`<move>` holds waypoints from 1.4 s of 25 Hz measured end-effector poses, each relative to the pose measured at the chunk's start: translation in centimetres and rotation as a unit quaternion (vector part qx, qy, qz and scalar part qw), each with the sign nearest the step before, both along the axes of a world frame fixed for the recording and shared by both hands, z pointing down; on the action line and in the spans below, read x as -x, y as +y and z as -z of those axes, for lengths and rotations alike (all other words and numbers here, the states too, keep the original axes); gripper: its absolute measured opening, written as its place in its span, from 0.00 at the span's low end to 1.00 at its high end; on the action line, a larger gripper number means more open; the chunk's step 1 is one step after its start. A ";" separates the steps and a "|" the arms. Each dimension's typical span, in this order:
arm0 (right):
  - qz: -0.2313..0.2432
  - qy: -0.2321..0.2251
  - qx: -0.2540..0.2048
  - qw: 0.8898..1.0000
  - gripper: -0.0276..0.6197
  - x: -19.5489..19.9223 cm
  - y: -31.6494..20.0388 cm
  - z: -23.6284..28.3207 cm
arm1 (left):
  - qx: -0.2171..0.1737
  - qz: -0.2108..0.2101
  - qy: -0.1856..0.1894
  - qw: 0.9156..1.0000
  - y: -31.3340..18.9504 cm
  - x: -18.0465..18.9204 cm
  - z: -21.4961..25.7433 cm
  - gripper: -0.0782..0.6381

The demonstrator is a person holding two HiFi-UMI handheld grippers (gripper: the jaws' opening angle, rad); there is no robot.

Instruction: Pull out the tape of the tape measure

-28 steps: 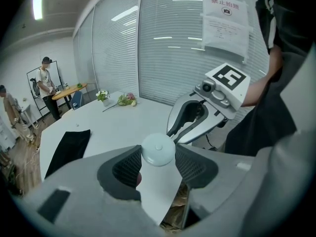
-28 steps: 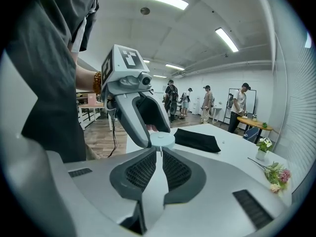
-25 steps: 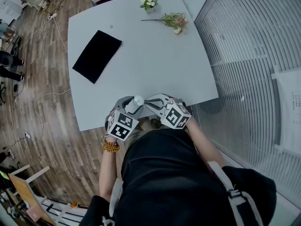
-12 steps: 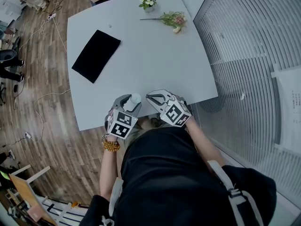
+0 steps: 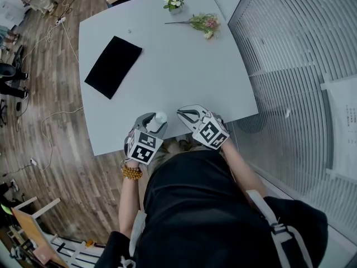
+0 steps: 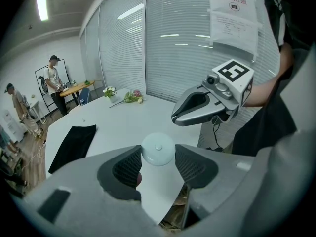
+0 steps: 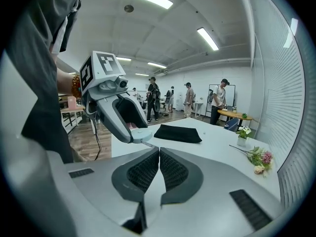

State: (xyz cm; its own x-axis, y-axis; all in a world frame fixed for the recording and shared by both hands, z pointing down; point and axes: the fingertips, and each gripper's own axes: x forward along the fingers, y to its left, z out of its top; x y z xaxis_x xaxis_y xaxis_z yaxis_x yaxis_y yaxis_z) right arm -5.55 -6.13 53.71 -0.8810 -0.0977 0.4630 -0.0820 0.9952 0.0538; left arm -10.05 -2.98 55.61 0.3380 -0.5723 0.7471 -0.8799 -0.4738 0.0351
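At the table's (image 5: 184, 66) 6 o'clock edge, left hand-held gripper (image 6: 158, 158) pinches tape measure (image 5: 160, 117), tab (image 7: 144, 142) pointing 3 o'clock at pressed-together right hand-held gripper (image 7: 159, 152).

A pale grey bench (image 5: 184, 77) stands on the wood floor. A black cloth (image 5: 113, 66) lies flat at its left. At the far edge stand a small pot of white flowers (image 5: 174, 3) and, just right, a loose pink sprig (image 5: 202, 23).

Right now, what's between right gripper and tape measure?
A short tape strip, from the tape measure to the closed fingers of the right gripper; seen in right gripper view.
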 end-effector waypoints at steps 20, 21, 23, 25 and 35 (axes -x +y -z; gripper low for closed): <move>-0.078 0.016 0.001 0.997 0.05 -1.2 -2.7 -0.7 | 0.009 0.007 -0.016 1.000 0.0 0.5 -0.6 0.42; -0.087 0.015 0.004 0.996 0.05 -1.5 -3.1 -0.7 | 0.011 0.009 -0.017 1.000 0.2 0.7 -0.8 0.42; -0.095 0.015 0.005 0.995 0.05 -2.1 -3.7 -0.6 | 0.013 0.013 -0.015 1.000 0.5 1.1 -1.1 0.42; -0.091 0.018 0.001 0.996 0.05 -2.5 -3.9 -0.6 | 0.015 0.016 -0.014 1.000 0.8 1.4 -1.2 0.42; -0.084 0.035 -0.006 0.996 0.05 -3.2 -3.3 -1.6 | 0.019 0.018 -0.013 1.000 1.2 1.3 -1.5 0.42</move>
